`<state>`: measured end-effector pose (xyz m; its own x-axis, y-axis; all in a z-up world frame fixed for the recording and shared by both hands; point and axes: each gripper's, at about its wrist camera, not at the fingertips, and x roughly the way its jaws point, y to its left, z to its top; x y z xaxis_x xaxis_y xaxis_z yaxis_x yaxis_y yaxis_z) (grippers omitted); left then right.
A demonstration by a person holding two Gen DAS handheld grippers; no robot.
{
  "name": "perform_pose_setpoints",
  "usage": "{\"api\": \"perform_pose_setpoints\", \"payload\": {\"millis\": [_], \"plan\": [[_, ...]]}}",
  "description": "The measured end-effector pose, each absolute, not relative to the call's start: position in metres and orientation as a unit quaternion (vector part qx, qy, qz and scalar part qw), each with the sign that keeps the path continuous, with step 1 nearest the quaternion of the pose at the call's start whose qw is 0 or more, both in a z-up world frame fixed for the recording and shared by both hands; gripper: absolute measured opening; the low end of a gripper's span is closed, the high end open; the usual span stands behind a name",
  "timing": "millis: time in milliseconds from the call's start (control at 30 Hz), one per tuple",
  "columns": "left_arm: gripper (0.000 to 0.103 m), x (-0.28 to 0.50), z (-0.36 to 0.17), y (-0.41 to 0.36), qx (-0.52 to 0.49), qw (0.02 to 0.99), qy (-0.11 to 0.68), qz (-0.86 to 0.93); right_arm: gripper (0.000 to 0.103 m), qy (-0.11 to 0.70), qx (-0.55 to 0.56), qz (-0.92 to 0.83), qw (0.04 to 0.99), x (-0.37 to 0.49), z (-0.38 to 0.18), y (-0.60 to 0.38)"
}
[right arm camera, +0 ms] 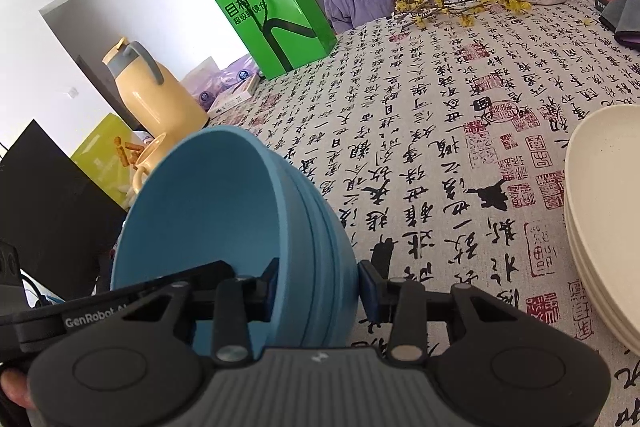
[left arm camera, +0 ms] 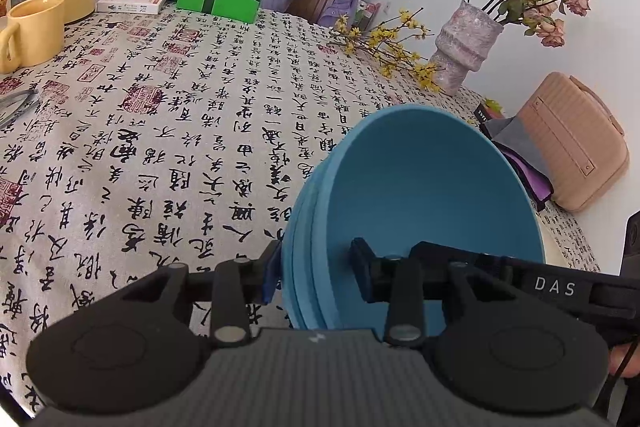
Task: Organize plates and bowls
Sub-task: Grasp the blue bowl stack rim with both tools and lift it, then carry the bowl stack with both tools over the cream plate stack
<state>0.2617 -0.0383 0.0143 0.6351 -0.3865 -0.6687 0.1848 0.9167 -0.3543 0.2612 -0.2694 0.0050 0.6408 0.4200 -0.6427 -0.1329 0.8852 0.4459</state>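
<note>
Clamping blue bowl stack (left arm camera: 420, 195) rim between both jaws (one finger inside, one outside), left gripper (left arm camera: 316, 273), right gripper (right arm camera: 318, 287).

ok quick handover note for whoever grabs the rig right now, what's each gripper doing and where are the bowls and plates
Left gripper: shut on the rim of the blue bowl stack.
Right gripper: shut on the same stack's opposite rim.
The stack is tilted, held between both.
Cream plates: stacked on the tablecloth, to the right.
Done: bowls nested, plates stacked.
Left: probably set the bowls down near the plates.
</note>
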Motion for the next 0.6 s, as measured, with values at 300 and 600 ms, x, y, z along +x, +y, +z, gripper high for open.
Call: {"api": "perform_pose_setpoints", "payload": {"millis": [300, 600], "plan": [[0.037, 0.267, 0.019, -0.065, -0.115, 0.895, 0.395, -0.172, 0.038, 0.387, 0.188, 0.145, 0.891, 0.258, 0.008, -0.292], [0.037, 0.281, 0.028, -0.117, -0.104, 0.889, 0.393, -0.208, 0.038, 0.374, 0.196, 0.113, 0.899, 0.255, 0.021, -0.340]]}}
